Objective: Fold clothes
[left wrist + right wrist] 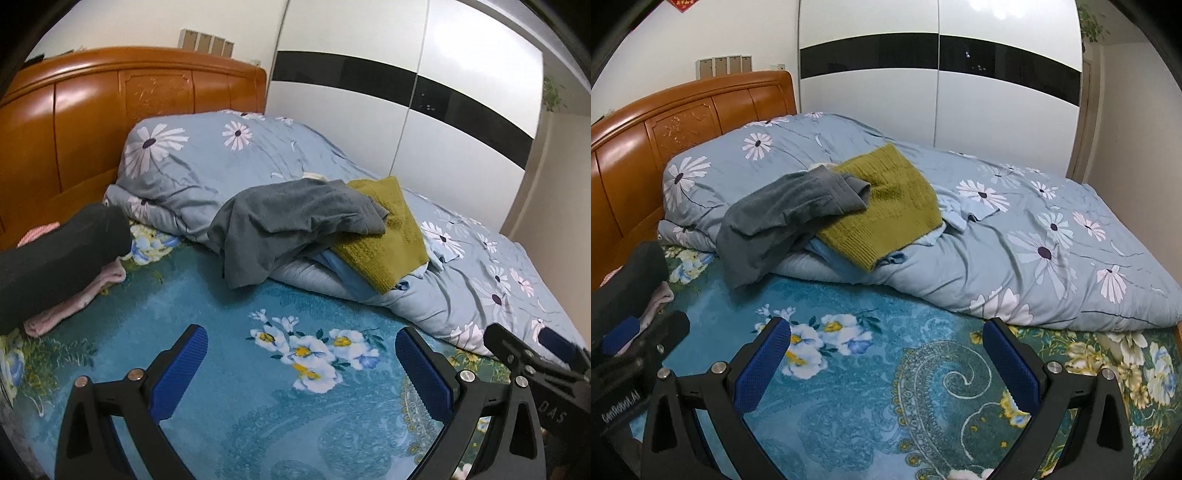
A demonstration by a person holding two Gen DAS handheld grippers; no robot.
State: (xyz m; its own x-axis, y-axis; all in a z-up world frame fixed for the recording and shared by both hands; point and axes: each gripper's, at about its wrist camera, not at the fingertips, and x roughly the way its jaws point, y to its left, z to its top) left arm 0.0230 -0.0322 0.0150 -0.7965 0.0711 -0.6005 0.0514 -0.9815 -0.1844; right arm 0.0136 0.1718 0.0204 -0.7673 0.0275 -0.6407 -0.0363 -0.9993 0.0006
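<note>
both fingers spread, empty; grey garment (295,221) overlaps green sweater (391,236) atop bunched quilt (1015,236).

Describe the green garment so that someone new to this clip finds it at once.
On the bed's rumpled daisy-print duvet, near the wooden headboard, lies a small clothes pile. The olive ribbed knit is its rightmost piece, partly under the grey garment, the only yellow-green item.

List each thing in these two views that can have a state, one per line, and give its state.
Left gripper: open, fingers empty, above the bedspread.
Right gripper: open, fingers empty.
Grey garment: crumpled, unfolded, draped over the quilt.
Olive knit sweater: unfolded, lying partly under the grey garment.
Floral quilt: bunched up on the bed.
Pink garment: appears folded, under a dark item.
</note>
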